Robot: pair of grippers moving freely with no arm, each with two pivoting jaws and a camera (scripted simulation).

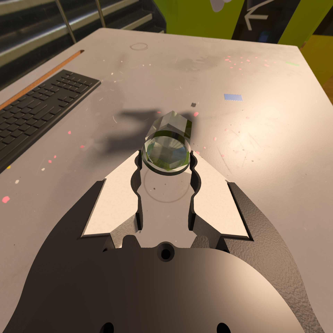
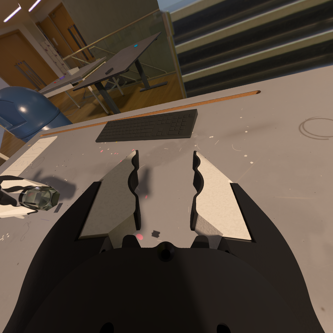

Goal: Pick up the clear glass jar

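Note:
The clear glass jar (image 1: 168, 142) has a faceted body and a round mouth that faces the camera in the left wrist view. My left gripper (image 1: 165, 156) is shut on the jar, with both fingertips (image 1: 137, 158) pressed against its rim. The jar is tilted and casts a shadow on the grey table (image 1: 252, 126) beyond it. In the right wrist view the jar (image 2: 40, 197) shows at the far left, held by the left gripper's fingers (image 2: 16, 210). My right gripper (image 2: 165, 155) is open and empty, hovering over the table (image 2: 252, 180).
A black keyboard (image 1: 36, 111) lies at the table's left; it also shows in the right wrist view (image 2: 149, 126), ahead of the right gripper. An orange strip (image 2: 144, 115) runs behind it. A white sheet (image 2: 30, 155) lies near the corner, and a blue bin (image 2: 27, 115) stands beyond the edge.

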